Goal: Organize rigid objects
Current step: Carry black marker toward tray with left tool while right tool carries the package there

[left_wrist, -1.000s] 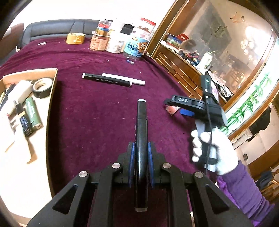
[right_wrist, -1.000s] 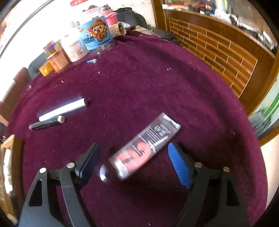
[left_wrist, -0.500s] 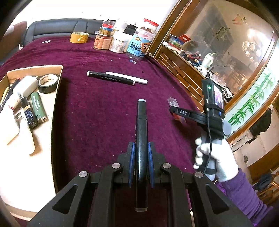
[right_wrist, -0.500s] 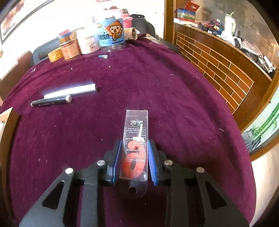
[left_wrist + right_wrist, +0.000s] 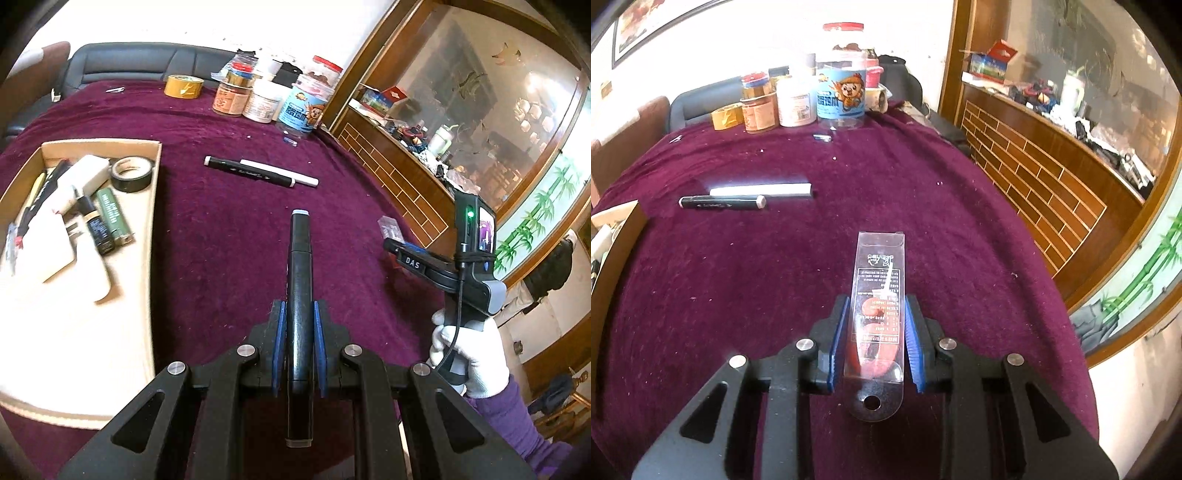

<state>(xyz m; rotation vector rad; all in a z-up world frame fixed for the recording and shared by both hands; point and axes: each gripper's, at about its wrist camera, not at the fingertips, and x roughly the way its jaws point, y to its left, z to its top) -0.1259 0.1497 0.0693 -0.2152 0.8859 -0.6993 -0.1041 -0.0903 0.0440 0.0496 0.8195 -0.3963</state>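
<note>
Our left tongs pinch a black marker lengthwise between their blue pads, its grey tip pointing ahead over the maroon worktop. Our right tongs grip a clear plastic package with red contents, held off the cloth; its hang-hole end points back toward the camera. In the left view, our white-gloved right hand carries those tongs near the worktop's right edge. Further out, another black marker and a white pen lie side by side. A cardboard tray on the left holds tape and small items. Jars stand at the far edge.
</note>
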